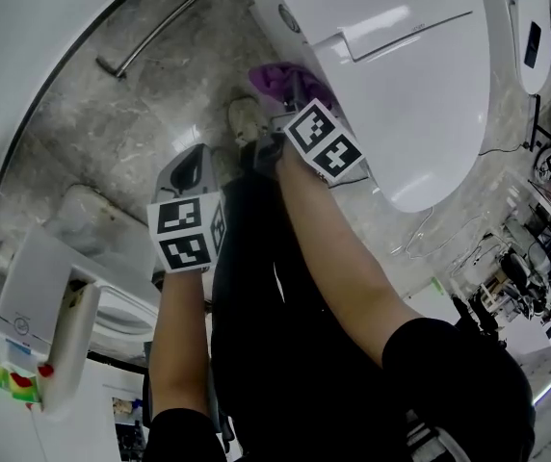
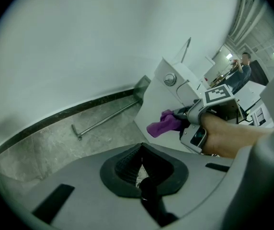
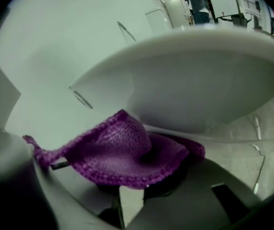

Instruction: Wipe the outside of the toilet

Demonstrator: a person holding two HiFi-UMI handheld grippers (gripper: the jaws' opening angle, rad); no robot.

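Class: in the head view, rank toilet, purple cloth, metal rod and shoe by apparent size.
Toilet
Metal rod, long but thin
Purple cloth and shoe look alike; the cloth is partly hidden, so unranked

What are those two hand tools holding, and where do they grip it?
The right gripper pinches a purple cloth by its near edge; the left gripper holds nothing.

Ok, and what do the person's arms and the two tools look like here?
The left hand-held gripper and right hand-held gripper are grey, with black ribbed pads, and each carries a white cube printed with black square markers. The forearms are bare below short black sleeves.
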